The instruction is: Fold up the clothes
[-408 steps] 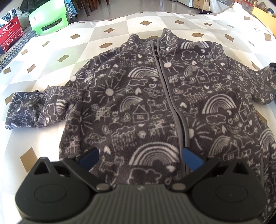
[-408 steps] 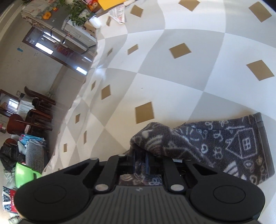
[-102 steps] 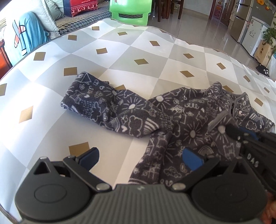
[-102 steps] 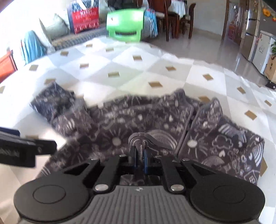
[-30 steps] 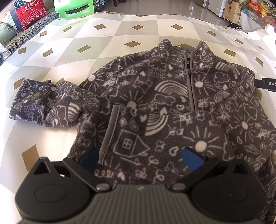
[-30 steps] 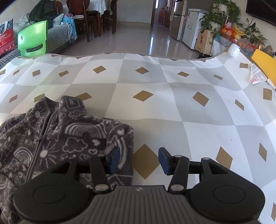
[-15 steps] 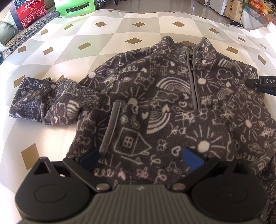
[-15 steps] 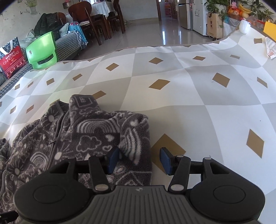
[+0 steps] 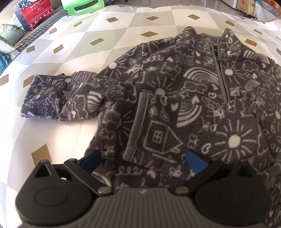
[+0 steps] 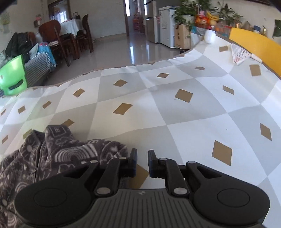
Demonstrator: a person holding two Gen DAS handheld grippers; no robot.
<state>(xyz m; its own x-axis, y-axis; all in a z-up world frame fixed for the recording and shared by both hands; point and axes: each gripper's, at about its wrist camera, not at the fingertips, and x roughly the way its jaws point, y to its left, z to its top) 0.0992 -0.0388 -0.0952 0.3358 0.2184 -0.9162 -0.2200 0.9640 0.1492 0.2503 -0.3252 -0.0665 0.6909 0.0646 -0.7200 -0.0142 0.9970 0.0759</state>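
Observation:
A dark grey fleece jacket (image 9: 202, 91) with white doodles lies front up on the checked tablecloth (image 9: 98, 31). One sleeve (image 9: 184, 126) is folded across the chest. The other sleeve (image 9: 66, 98) stretches out to the left. My left gripper (image 9: 143, 160) hovers open over the jacket's lower part, touching nothing. In the right wrist view the jacket's shoulder and collar (image 10: 66, 149) lie at the lower left. My right gripper (image 10: 142, 157) is just right of that shoulder, over bare cloth. Its jaws are closing, with a narrow gap and nothing between them.
A green chair (image 10: 12, 77) and a red Christmas bag (image 9: 35, 12) stand beyond the table's far left edge. Papers (image 10: 240, 53), a yellow board (image 10: 254, 42) and a white jug (image 10: 209, 36) sit at the far right corner. Bare tablecloth (image 10: 193, 122) stretches right of the jacket.
My right gripper's jaws have narrowed from wide apart to a small gap and slid right, off the jacket's shoulder. Its tip has left the left wrist view. The left gripper has hardly moved.

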